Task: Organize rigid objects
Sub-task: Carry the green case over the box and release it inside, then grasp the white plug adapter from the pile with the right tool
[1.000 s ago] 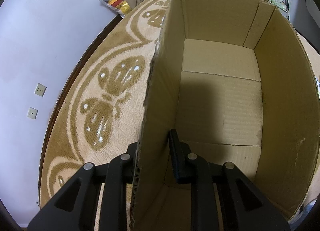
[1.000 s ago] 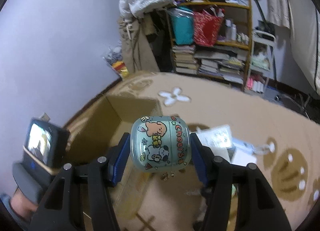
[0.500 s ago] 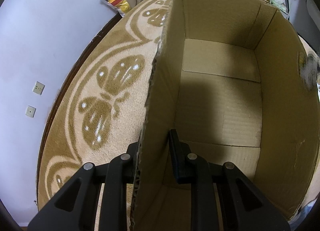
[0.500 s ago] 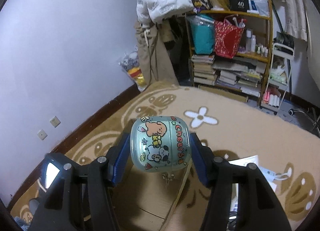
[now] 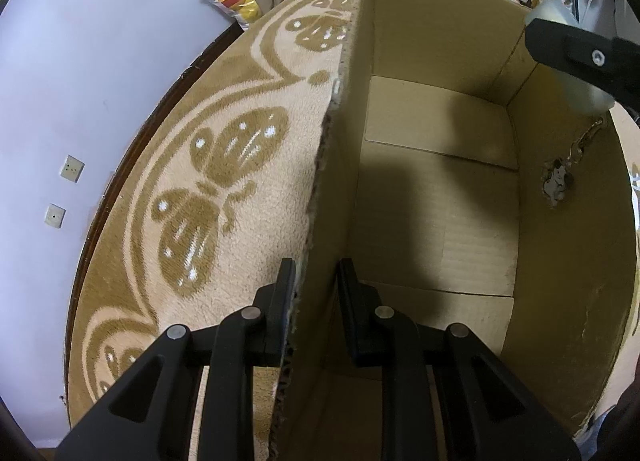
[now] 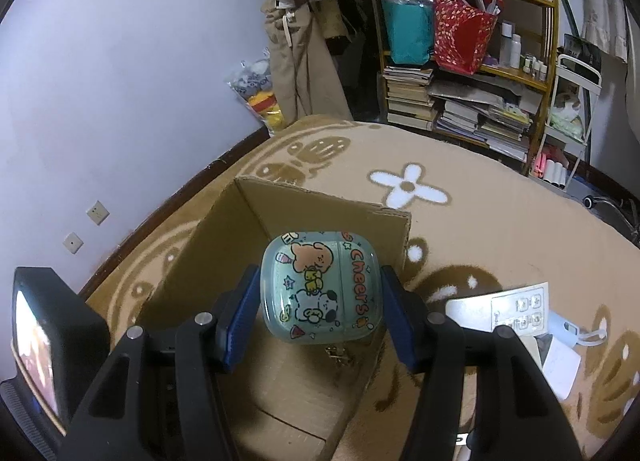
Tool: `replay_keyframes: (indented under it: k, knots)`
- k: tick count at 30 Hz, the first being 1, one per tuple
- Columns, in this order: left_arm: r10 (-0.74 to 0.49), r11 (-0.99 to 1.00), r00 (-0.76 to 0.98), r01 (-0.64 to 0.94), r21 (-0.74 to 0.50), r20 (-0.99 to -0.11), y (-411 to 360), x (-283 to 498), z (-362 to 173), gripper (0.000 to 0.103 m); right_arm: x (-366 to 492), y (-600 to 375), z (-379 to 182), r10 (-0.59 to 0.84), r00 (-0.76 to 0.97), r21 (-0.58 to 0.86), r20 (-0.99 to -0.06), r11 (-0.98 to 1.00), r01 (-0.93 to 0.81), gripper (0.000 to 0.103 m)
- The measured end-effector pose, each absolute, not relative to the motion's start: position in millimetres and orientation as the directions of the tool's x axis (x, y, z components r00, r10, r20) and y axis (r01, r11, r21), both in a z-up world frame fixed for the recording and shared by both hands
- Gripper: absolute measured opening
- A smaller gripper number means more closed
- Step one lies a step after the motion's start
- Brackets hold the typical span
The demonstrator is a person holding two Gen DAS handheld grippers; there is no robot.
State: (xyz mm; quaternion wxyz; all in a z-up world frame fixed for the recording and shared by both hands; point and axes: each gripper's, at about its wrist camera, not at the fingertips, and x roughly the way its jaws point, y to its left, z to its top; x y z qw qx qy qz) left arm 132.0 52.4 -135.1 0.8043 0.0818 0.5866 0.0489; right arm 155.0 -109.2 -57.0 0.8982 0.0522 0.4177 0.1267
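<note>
Left tool (image 5: 314, 281) straddles the near wall of the cardboard box (image 5: 436, 201), pinching it, probably to steady the box for loading. Right tool (image 6: 320, 301) clamps the cartoon-printed case (image 6: 320, 289) between its blue pads (image 6: 240, 321), poised level above the box opening; a keychain charm (image 5: 558, 181) dangles below. Rug (image 6: 500, 213) lies beyond.

left gripper (image 5: 316, 293) fingers nearly closed; right gripper (image 6: 318, 301) fingers spread, gripping.
</note>
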Motion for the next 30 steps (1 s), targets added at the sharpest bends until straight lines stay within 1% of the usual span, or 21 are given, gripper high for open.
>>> replay_keyframes:
  k: [6, 7, 8, 10, 12, 14, 17, 24, 28, 30]
  knots:
    - [0.173, 0.983, 0.301, 0.013, 0.185, -0.938, 53.8, 132.5, -136.9, 0.02, 154.1, -107.1, -53.4, 0.268, 0.631, 0.184, -0.728, 0.963, -0.196, 0.064]
    - [0.169, 0.983, 0.301, 0.011, 0.181, -0.938, 54.2, 132.5, -136.7, 0.02, 151.3, -107.6, -49.2, 0.273, 0.641, 0.185, -0.718, 0.962, -0.203, 0.071]
    - [0.161, 0.985, 0.302, 0.012, 0.173, -0.94, 54.0, 132.2, -136.2, 0.02, 150.6, -108.1, -47.3, 0.276, 0.645, 0.186, -0.713, 0.961, -0.205, 0.08]
    - [0.167, 0.984, 0.302, 0.012, 0.179, -0.939, 53.9, 132.1, -136.1, 0.02, 146.4, -109.5, -39.7, 0.274, 0.66, 0.181, -0.699, 0.961, -0.207, 0.085]
    - [0.165, 0.984, 0.299, 0.01, 0.176, -0.94, 54.3, 132.3, -136.5, 0.02, 143.6, -110.2, -35.2, 0.263, 0.671, 0.165, -0.694, 0.964, -0.208, 0.086]
    - [0.164, 0.985, 0.299, 0.009, 0.174, -0.94, 54.6, 131.9, -135.9, 0.02, 138.0, -112.6, -30.3, 0.238, 0.682, 0.131, -0.692, 0.97, -0.205, 0.094]
    - [0.165, 0.984, 0.299, 0.01, 0.176, -0.94, 54.5, 131.7, -135.8, 0.02, 130.8, -119.8, -26.7, 0.198, 0.703, 0.086, -0.683, 0.978, -0.192, 0.1]
    - [0.166, 0.984, 0.298, 0.009, 0.177, -0.94, 54.5, 130.9, -135.7, 0.02, 122.4, -150.1, -33.9, 0.122, 0.705, 0.034, -0.698, 0.99, -0.137, 0.1]
    - [0.161, 0.985, 0.295, 0.01, 0.171, -0.942, 55.5, 130.9, -135.5, 0.02, 118.4, -169.9, -42.2, 0.096, 0.707, 0.033, -0.701, 0.994, -0.101, 0.1]
    - [0.159, 0.985, 0.297, 0.014, 0.171, -0.941, 55.3, 130.5, -134.8, 0.02, 119.0, -180.8, -48.7, 0.095, 0.694, 0.055, -0.714, 0.995, -0.08, 0.1]
